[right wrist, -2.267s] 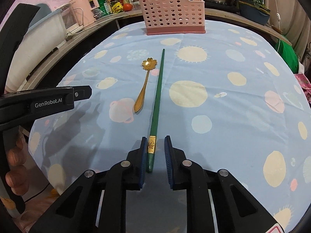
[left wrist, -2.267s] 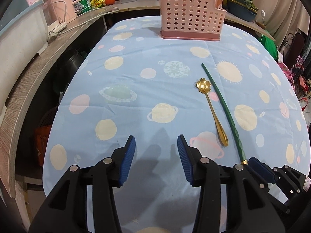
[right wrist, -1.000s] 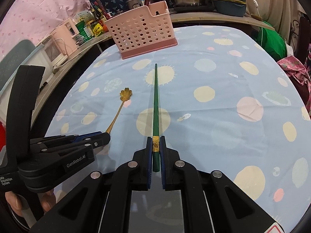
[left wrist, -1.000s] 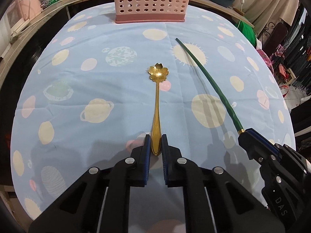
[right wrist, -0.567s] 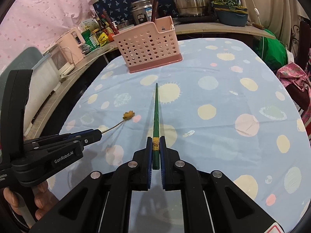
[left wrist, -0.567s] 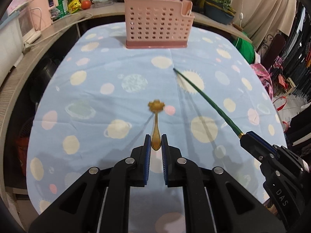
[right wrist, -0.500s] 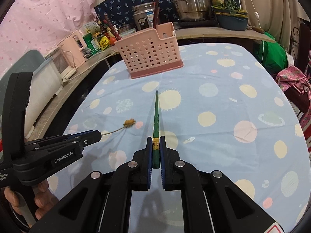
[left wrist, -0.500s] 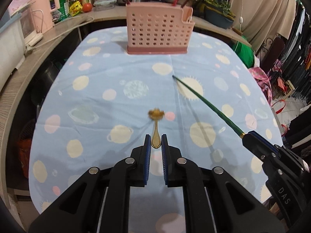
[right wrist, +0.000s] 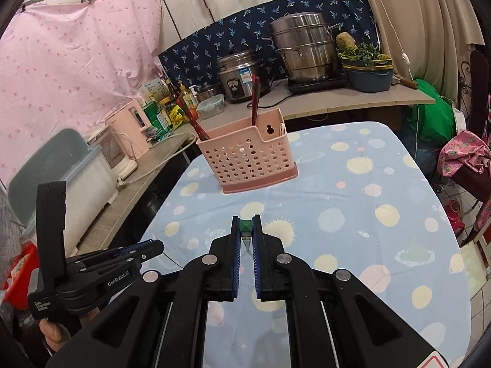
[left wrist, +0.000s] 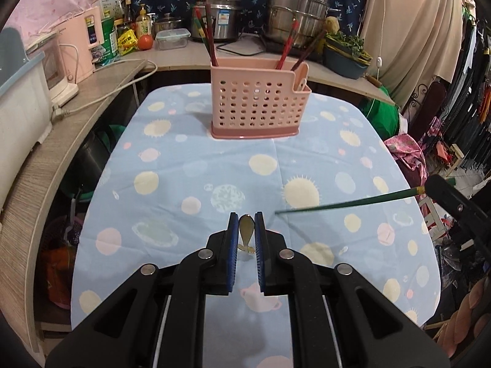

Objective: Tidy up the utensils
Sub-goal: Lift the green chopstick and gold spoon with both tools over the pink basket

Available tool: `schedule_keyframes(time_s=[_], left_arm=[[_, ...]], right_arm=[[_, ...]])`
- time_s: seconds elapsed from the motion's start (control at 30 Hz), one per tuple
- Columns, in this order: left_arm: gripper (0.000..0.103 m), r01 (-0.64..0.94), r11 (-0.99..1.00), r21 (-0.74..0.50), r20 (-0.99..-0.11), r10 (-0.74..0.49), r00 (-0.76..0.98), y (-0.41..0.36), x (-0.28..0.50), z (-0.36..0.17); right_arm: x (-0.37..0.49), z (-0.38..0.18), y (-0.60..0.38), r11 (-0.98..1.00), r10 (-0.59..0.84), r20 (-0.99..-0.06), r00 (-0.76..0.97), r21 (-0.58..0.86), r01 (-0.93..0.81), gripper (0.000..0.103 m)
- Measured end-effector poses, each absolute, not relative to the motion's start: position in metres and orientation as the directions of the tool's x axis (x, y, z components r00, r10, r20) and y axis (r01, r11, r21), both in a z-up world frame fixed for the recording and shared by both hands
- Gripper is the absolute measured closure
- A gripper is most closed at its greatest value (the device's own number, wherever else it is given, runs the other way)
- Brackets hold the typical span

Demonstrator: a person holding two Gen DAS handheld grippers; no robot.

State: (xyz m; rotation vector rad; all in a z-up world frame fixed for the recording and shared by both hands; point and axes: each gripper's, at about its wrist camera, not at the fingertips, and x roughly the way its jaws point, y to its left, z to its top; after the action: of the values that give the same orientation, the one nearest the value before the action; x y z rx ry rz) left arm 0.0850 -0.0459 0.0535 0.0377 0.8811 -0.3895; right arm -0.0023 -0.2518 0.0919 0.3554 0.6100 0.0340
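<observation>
My left gripper [left wrist: 246, 225] is shut on the handle of a gold spoon [left wrist: 246, 233] and holds it off the table, bowl hanging down. My right gripper [right wrist: 245, 227] is shut on the thick end of a green chopstick [right wrist: 245, 226], which hangs below the fingers; in the left wrist view the chopstick [left wrist: 346, 204] runs leftward from the right gripper [left wrist: 442, 188] above the cloth. The pink perforated utensil basket [left wrist: 257, 104] stands at the table's far end with red chopsticks [left wrist: 208, 36] in it; it also shows in the right wrist view [right wrist: 248, 159].
The table wears a blue planet-print cloth [left wrist: 190, 168]. A wooden counter [left wrist: 46, 153] curves along the left and back, with a rice cooker [left wrist: 221, 15], steel steamer pot [left wrist: 297, 9], pink appliance [left wrist: 89, 40] and bottles. Clothes and a chair [right wrist: 466, 165] stand to the right.
Both grippers have lifted and tilted up with their utensils: the spoon and the chopstick left the cloth and now hang from the fingers, closer to level with the basket.
</observation>
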Motion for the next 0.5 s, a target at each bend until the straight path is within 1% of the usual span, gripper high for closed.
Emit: schedule_keyframes(time_s=[0.23,0.5], left_arm=[[0.093,0.346,0.929,-0.127,-0.724,-0.326,0.608,-0.045,0.104,0.08],[0.093,0.357,0.927,-0.118,-0.662,-0.341,0.667,-0.054,0.146,0.126]], right_arm=[[0.017,0.12,-0.263,0.928,0.151,-0.493,0.857,0.368,0.049,0.096],[0.063,0.164,-0.272,0.941,0.112,-0.4,0.91,0.337,0.032,0.096]])
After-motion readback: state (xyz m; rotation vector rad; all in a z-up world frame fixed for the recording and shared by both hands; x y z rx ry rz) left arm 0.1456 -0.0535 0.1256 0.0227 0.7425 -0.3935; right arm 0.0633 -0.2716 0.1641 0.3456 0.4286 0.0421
